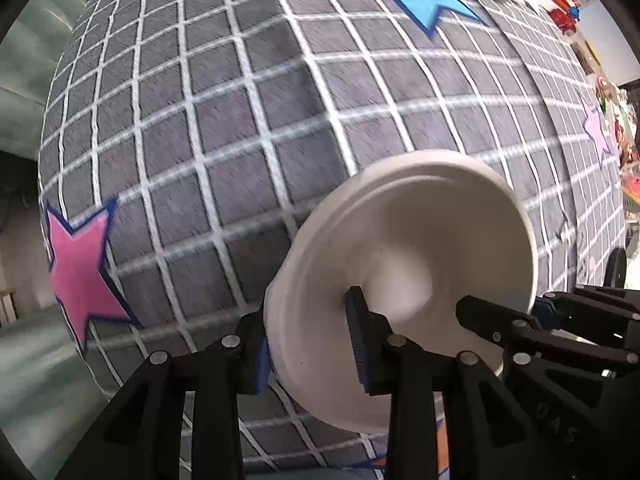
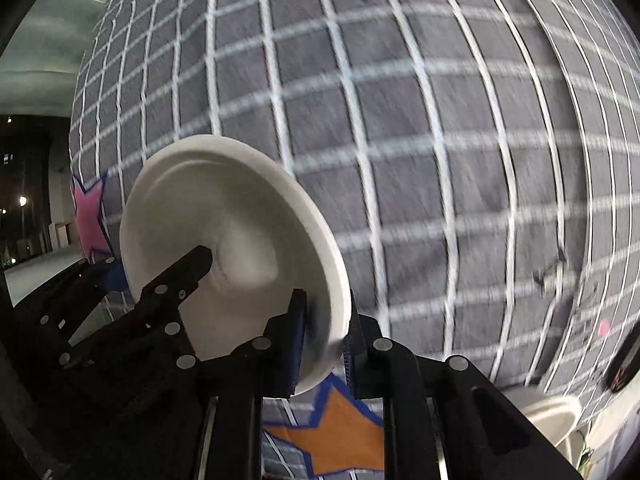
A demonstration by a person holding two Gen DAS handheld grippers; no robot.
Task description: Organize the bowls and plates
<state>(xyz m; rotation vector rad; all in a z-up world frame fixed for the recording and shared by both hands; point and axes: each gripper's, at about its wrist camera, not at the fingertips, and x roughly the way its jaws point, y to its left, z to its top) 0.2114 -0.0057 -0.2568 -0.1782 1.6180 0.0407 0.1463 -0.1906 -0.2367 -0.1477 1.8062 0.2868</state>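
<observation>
A: White bowl (image 1: 400,248), nothing inside, pinched at opposite rims by left gripper (image 1: 308,344) and right gripper (image 2: 326,340), above the checked mat (image 1: 240,120).
B: Only the right view shows another plate (image 2: 554,412), lower right of the fingers.

The place looks like a home or a play room, though it is hard to be sure. A grey cloth (image 1: 240,128) with a white grid and coloured stars (image 1: 80,268) covers the surface. At the far right edge stand red toys (image 1: 564,20), blurred. Beyond the cloth is a pale floor (image 1: 36,380) and a dark window (image 2: 20,184) with lights.
</observation>
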